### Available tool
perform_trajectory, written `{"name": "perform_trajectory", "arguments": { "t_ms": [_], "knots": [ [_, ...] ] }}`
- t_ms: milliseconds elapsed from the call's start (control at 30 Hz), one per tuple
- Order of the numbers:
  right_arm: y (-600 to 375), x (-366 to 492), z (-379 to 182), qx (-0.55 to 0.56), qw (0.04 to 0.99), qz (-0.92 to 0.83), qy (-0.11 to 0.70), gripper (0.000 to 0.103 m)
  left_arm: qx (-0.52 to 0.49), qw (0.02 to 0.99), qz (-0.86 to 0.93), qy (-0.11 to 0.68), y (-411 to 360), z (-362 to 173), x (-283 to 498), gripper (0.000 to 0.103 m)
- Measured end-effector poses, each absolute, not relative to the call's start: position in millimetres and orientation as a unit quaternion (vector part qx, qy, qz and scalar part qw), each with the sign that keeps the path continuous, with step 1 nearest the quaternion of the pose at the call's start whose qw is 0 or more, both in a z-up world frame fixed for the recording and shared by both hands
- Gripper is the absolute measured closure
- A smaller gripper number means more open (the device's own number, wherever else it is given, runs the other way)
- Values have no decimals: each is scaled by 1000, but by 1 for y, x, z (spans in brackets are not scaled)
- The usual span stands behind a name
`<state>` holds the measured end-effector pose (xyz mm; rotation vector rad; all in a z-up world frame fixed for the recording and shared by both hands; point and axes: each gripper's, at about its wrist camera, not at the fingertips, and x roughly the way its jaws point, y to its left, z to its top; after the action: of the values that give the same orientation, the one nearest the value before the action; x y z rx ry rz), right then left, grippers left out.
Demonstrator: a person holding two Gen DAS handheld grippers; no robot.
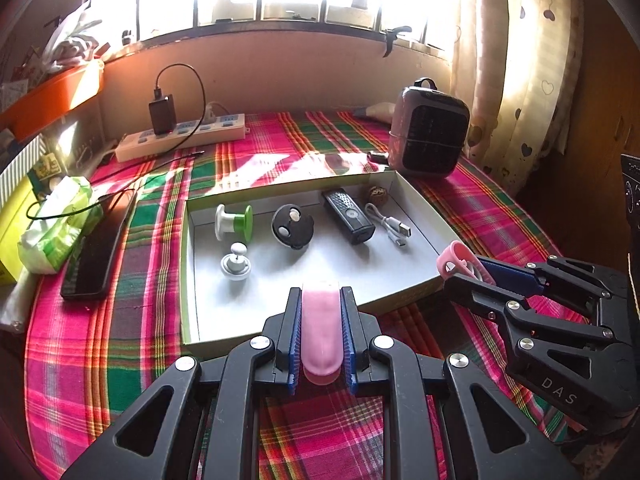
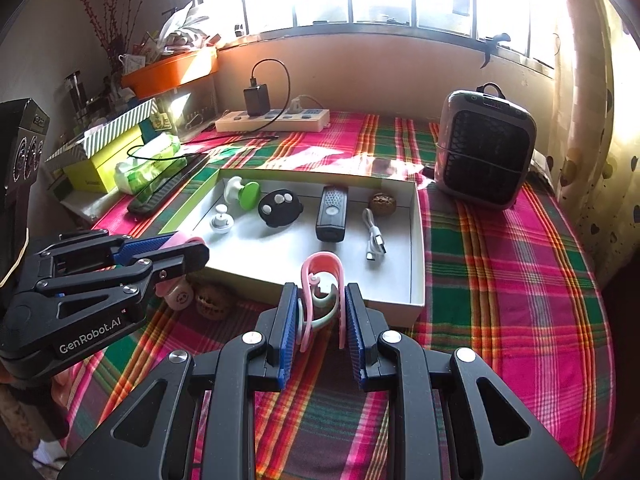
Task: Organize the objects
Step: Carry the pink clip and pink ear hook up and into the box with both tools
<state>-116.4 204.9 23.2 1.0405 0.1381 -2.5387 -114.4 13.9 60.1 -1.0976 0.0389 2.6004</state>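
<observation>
The counter, spread with a pink and green plaid cloth, carried a shallow white box near its front middle, well short of the power strip at the back edge and the small heater toward the back right corner. Inside the box lay a black remote-like device, a round black holder, a green and white spool, a white knob, a coiled white cable and a walnut. The step in hand looked like carrying two pieces to the box at once. The left gripper was pressed shut on a pink capsule-shaped case, held above the box's front edge. The right gripper was pinching a pink and pale green looped clip, its jaws only narrowly apart around it, just in front of the box's front right corner. On the cloth outside the box's front left corner a second walnut and a small pink round item lay unsorted. The next move probably called for each gripper to pass over the low front wall, settle its piece on bare floor of the box clear of the cable and knob, then let go; the front half of the box seemed free enough.
</observation>
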Motion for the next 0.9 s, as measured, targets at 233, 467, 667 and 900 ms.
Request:
{"name": "perform_trajectory", "arguments": {
  "t_ms": [233, 467, 667, 900],
  "knots": [
    [209, -135, 22, 375, 186, -907, 44, 79, -388, 156, 909, 8, 12, 58, -135, 87],
    [213, -158, 20, 384, 169, -907, 41, 78, -393, 155, 907, 3, 14, 53, -154, 87],
    [214, -181, 13, 394, 162, -904, 37, 78, -403, 155, 902, 6, 19, 44, -171, 87],
    [212, -202, 2, 409, 158, -898, 36, 78, -415, 154, 897, 7, 22, 36, -186, 87]
  ]
}}
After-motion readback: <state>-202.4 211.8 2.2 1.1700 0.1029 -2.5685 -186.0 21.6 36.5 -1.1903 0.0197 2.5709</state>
